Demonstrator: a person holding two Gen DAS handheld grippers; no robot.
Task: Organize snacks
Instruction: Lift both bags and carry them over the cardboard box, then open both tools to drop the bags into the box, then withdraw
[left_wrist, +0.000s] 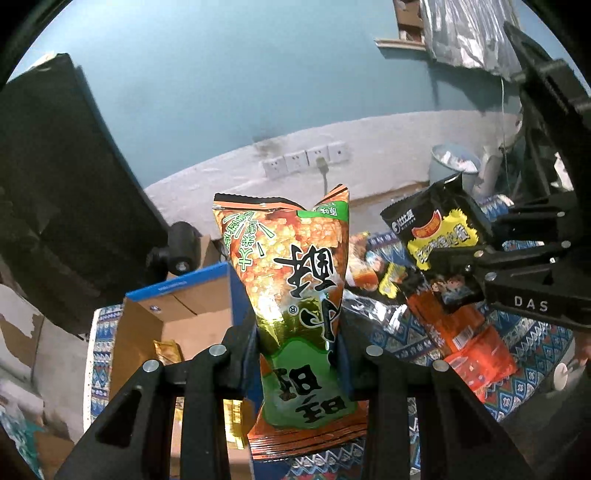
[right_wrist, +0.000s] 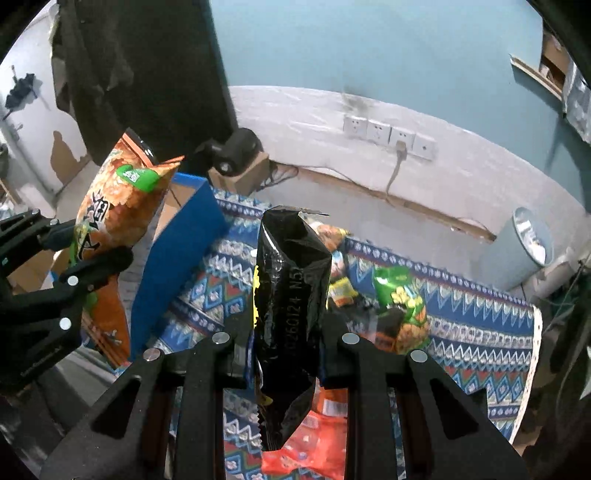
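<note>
My left gripper (left_wrist: 297, 343) is shut on an orange and green snack bag (left_wrist: 295, 295), held upright above the table. The same bag (right_wrist: 118, 206) and the left gripper (right_wrist: 85, 266) show at the left of the right wrist view. My right gripper (right_wrist: 286, 343) is shut on a black snack bag (right_wrist: 291, 295), also held upright. In the left wrist view that black and yellow bag (left_wrist: 439, 232) hangs at the right, pinched by the right gripper (left_wrist: 454, 258). An open cardboard box with a blue rim (left_wrist: 177, 317) stands at the left with a gold packet inside.
A patterned blue cloth (right_wrist: 461, 332) covers the table. Several loose snack packs lie on it, among them an orange pack (left_wrist: 476, 354) and a green bag (right_wrist: 402, 306). The blue box wall (right_wrist: 177, 258) rises at the left. A pale bin (right_wrist: 524, 247) stands by the wall.
</note>
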